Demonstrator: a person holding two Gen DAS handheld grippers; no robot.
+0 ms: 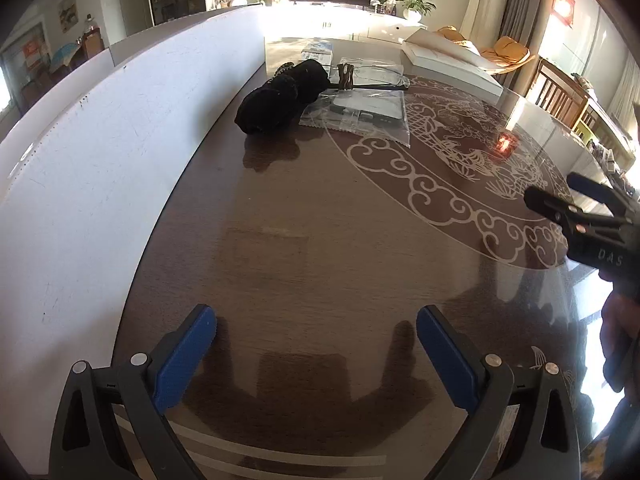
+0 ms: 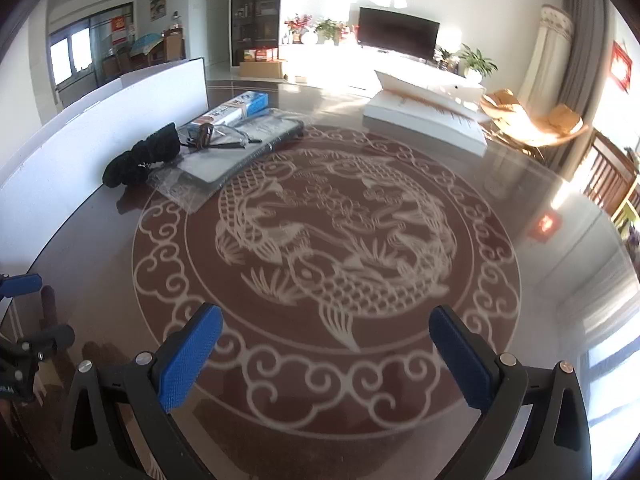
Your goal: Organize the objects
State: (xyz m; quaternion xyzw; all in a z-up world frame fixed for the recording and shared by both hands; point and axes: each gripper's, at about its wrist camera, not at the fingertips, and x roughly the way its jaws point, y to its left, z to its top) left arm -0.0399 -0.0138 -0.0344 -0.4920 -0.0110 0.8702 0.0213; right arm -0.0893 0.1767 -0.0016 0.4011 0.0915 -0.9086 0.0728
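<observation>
A black knitted bundle (image 1: pixel 280 96) (image 2: pixel 142 158) lies far across the brown glass-topped table (image 1: pixel 320 220) beside the white board. Next to it rests a clear plastic bag (image 1: pixel 360 112) (image 2: pixel 200 172) with a flat pale item inside, and a small brown piece (image 1: pixel 345 76) (image 2: pixel 205 133) with thin cords sits on the bags. A blue-and-white box (image 1: pixel 318 50) (image 2: pixel 240 110) lies behind them. My left gripper (image 1: pixel 316 356) is open and empty, low over the near table. My right gripper (image 2: pixel 326 354) is open and empty above the fish pattern.
A tall white board (image 1: pixel 120 140) (image 2: pixel 100 128) walls the table's left side. A large white flat box (image 1: pixel 448 62) (image 2: pixel 424 116) rests at the far right. Wooden chairs (image 1: pixel 560 96) stand past the right edge. The other gripper's body (image 1: pixel 592 220) shows at right.
</observation>
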